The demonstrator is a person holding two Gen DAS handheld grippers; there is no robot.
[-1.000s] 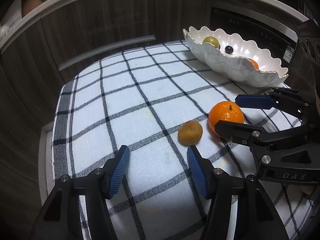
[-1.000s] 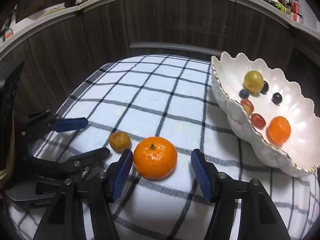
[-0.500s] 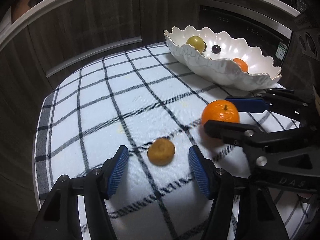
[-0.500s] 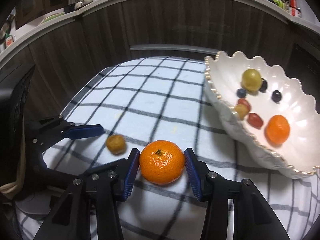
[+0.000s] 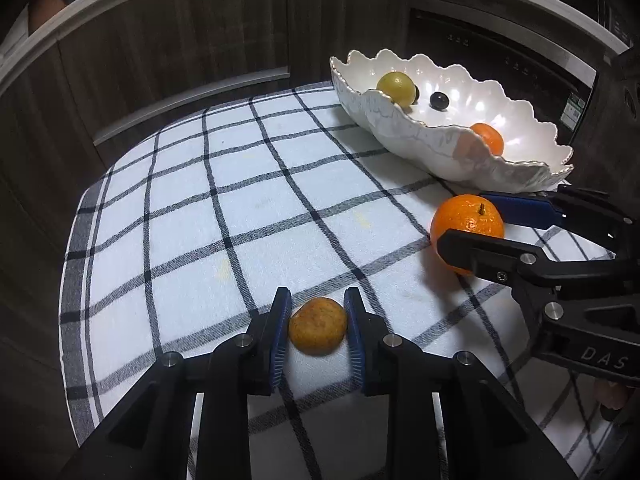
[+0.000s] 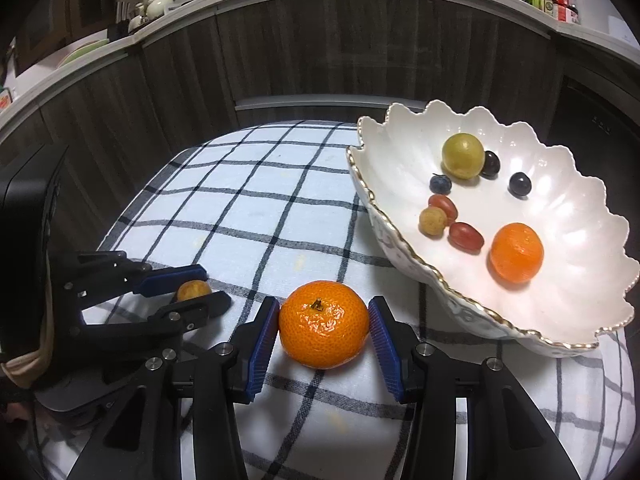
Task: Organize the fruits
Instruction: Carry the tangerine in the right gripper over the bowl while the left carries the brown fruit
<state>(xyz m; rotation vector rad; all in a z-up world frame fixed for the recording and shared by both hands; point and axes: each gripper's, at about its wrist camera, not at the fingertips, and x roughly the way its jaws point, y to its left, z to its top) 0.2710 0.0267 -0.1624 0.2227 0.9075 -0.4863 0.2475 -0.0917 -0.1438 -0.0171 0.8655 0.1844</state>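
Observation:
My left gripper (image 5: pixel 318 322) is shut on a small brownish-yellow fruit (image 5: pixel 318 331) that rests on the checked cloth (image 5: pixel 224 200). My right gripper (image 6: pixel 324 330) is shut on a large orange mandarin (image 6: pixel 324 328), also on the cloth. In the left wrist view the mandarin (image 5: pixel 466 224) sits between the right gripper's fingers (image 5: pixel 520 208). In the right wrist view the small fruit (image 6: pixel 193 290) sits between the left gripper's fingers (image 6: pixel 176 274). A white scalloped bowl (image 6: pixel 568 280) at the right holds a mandarin (image 6: pixel 516 253), a yellow-green fruit (image 6: pixel 463 156), grapes and berries.
The bowl (image 5: pixel 420 142) stands just beyond the right gripper, its rim close to the held mandarin. Dark wood cabinet fronts (image 6: pixel 320 48) curve around the far side of the table. The cloth's edge drops off at the left (image 5: pixel 70 280).
Both grippers have closed in: the left moved forward around the small fruit and shut on it, the right shut on the mandarin.

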